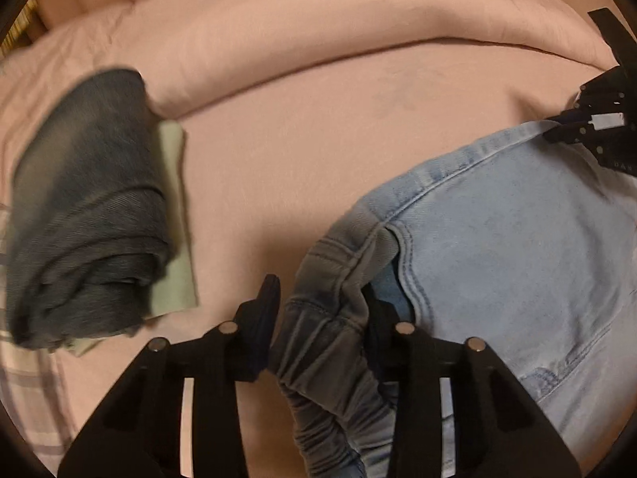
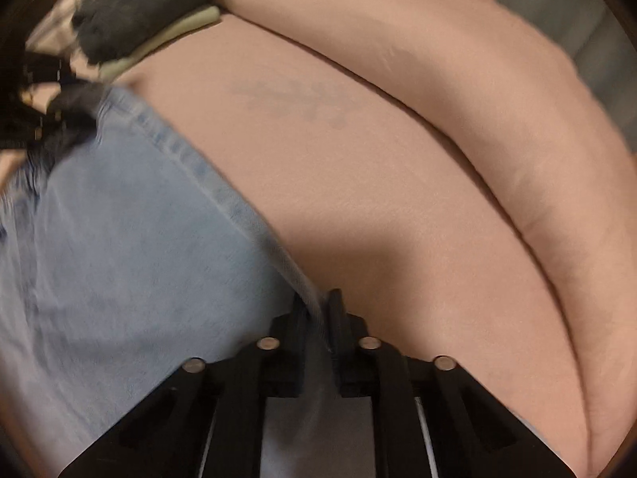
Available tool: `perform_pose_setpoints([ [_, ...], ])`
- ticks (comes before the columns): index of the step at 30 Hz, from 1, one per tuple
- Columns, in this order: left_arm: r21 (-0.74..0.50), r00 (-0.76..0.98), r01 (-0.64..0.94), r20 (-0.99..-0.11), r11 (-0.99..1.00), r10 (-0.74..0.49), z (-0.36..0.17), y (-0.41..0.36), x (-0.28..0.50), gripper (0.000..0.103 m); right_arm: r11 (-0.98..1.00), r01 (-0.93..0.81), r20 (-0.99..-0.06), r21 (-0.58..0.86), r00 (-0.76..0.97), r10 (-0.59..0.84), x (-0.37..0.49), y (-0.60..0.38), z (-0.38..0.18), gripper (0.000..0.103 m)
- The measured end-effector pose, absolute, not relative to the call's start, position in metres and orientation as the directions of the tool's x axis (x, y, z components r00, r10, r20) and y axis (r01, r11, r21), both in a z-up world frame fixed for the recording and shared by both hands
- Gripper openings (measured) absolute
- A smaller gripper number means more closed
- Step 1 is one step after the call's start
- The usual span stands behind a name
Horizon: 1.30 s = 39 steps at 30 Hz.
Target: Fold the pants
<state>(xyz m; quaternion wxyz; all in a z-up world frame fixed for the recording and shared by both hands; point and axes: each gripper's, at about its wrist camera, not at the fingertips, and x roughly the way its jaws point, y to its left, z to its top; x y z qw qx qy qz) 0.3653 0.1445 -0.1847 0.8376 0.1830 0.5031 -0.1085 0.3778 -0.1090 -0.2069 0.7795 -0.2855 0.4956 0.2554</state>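
Light blue jeans [image 1: 517,247] lie spread over the pink bed [image 1: 298,159], filling the right of the left wrist view and the left of the right wrist view [image 2: 119,259]. My left gripper [image 1: 318,310] is shut on a bunched, elastic part of the jeans near the waistband. My right gripper [image 2: 318,310] is shut on the hem edge of the jeans [image 2: 223,183]. The right gripper also shows in the left wrist view [image 1: 589,123] at the far right, on the hem. The left gripper shows blurred in the right wrist view [image 2: 59,119], at the far left.
A folded dark grey pair of jeans [image 1: 87,215] rests on a folded pale green garment [image 1: 175,215] at the left, also in the right wrist view [image 2: 151,4]. A thick pink duvet roll [image 1: 338,32] runs across the back. Plaid fabric [image 1: 32,398] lies at the lower left.
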Motion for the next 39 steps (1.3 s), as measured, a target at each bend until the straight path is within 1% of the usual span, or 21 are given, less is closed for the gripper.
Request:
perform_pose_setpoints([
  [2, 0.236, 0.526, 0.350, -0.851, 0.907, 0.019, -0.166, 0.140, 0.349, 0.036, 0.695, -0.666, -0.892, -0.271, 0.446, 0.079, 0.361, -0.105, -0.200, 0.005],
  [3, 0.245, 0.552, 0.343, -0.834, 0.907, 0.016, -0.152, 0.143, 0.347, 0.036, 0.696, -0.644, -0.861, -0.319, 0.503, 0.071, 0.348, -0.107, -0.186, 0.005],
  [5, 0.259, 0.613, 0.327, -0.790, 0.909, 0.005, -0.128, 0.141, 0.326, 0.035, 0.714, -0.598, -0.811, -0.363, 0.580, 0.074, 0.331, -0.116, -0.161, 0.005],
  [8, 0.286, 0.694, 0.315, -0.720, 0.905, -0.015, -0.088, 0.135, 0.289, 0.033, 0.735, -0.534, -0.718, -0.417, 0.690, 0.095, 0.289, -0.124, -0.110, 0.005],
  [10, 0.311, 0.731, 0.312, -0.682, 0.898, -0.018, -0.073, 0.131, 0.264, 0.032, 0.734, -0.514, -0.668, -0.444, 0.736, 0.112, 0.252, -0.131, -0.080, 0.005],
  [12, 0.326, 0.750, 0.324, -0.661, 0.888, -0.031, -0.071, 0.128, 0.244, 0.032, 0.714, -0.520, -0.640, -0.469, 0.757, 0.131, 0.204, -0.139, -0.066, 0.005],
  [13, 0.357, 0.769, 0.325, -0.638, 0.876, -0.025, -0.074, 0.127, 0.227, 0.032, 0.701, -0.526, -0.636, -0.481, 0.760, 0.134, 0.193, -0.122, -0.065, 0.005],
  [17, 0.465, 0.808, 0.351, -0.589, 0.813, -0.012, -0.097, 0.122, 0.160, 0.031, 0.653, -0.552, -0.628, -0.518, 0.764, 0.148, 0.114, -0.106, -0.086, 0.005],
  [18, 0.485, 0.809, 0.355, -0.588, 0.799, -0.002, -0.114, 0.130, 0.155, 0.031, 0.639, -0.573, -0.635, -0.513, 0.754, 0.166, 0.090, -0.104, -0.097, 0.005],
  [19, 0.501, 0.809, 0.360, -0.587, 0.787, 0.003, -0.127, 0.133, 0.141, 0.031, 0.628, -0.587, -0.643, -0.511, 0.746, 0.173, 0.082, -0.098, -0.095, 0.005],
  [20, 0.507, 0.799, 0.377, -0.601, 0.775, 0.005, -0.143, 0.140, 0.136, 0.032, 0.621, -0.600, -0.656, -0.504, 0.734, 0.175, 0.073, -0.095, -0.102, 0.005],
  [22, 0.532, 0.774, 0.410, -0.632, 0.740, 0.025, -0.173, 0.145, 0.121, 0.032, 0.589, -0.633, -0.690, -0.502, 0.704, 0.168, 0.055, -0.086, -0.140, 0.005],
  [23, 0.556, 0.764, 0.429, -0.643, 0.712, 0.041, -0.187, 0.144, 0.111, 0.032, 0.582, -0.644, -0.704, -0.496, 0.691, 0.165, 0.055, -0.089, -0.146, 0.005],
  [25, 0.615, 0.764, 0.450, -0.641, 0.648, 0.078, -0.215, 0.141, 0.098, 0.032, 0.561, -0.678, -0.750, -0.475, 0.645, 0.146, 0.045, -0.082, -0.178, 0.005],
  [27, 0.685, 0.776, 0.457, -0.619, 0.567, 0.122, -0.239, 0.135, 0.090, 0.033, 0.525, -0.688, -0.761, -0.500, 0.639, 0.112, 0.039, -0.077, -0.204, 0.005],
  [29, 0.763, 0.810, 0.440, -0.565, 0.474, 0.158, -0.257, 0.131, 0.086, 0.033, 0.492, -0.687, -0.761, -0.535, 0.645, 0.072, 0.035, -0.070, -0.220, 0.005],
  [30, 0.774, 0.816, 0.436, -0.556, 0.459, 0.162, -0.259, 0.130, 0.087, 0.032, 0.487, -0.683, -0.759, -0.544, 0.648, 0.060, 0.038, -0.069, -0.222, 0.005],
  [34, 0.747, 0.807, 0.429, -0.570, 0.507, 0.157, -0.248, 0.141, 0.104, 0.035, 0.509, -0.670, -0.755, -0.541, 0.653, 0.057, 0.050, -0.067, -0.210, 0.005],
  [35, 0.758, 0.812, 0.418, -0.559, 0.501, 0.167, -0.251, 0.143, 0.106, 0.037, 0.513, -0.675, -0.762, -0.530, 0.644, 0.060, 0.047, -0.066, -0.209, 0.005],
  [37, 0.778, 0.826, 0.405, -0.536, 0.480, 0.171, -0.260, 0.144, 0.104, 0.036, 0.528, -0.668, -0.761, -0.525, 0.646, 0.059, 0.042, -0.066, -0.213, 0.005],
  [39, 0.813, 0.846, 0.381, -0.498, 0.440, 0.188, -0.269, 0.138, 0.095, 0.036, 0.532, -0.668, -0.773, -0.520, 0.633, 0.040, 0.027, -0.069, -0.229, 0.005],
])
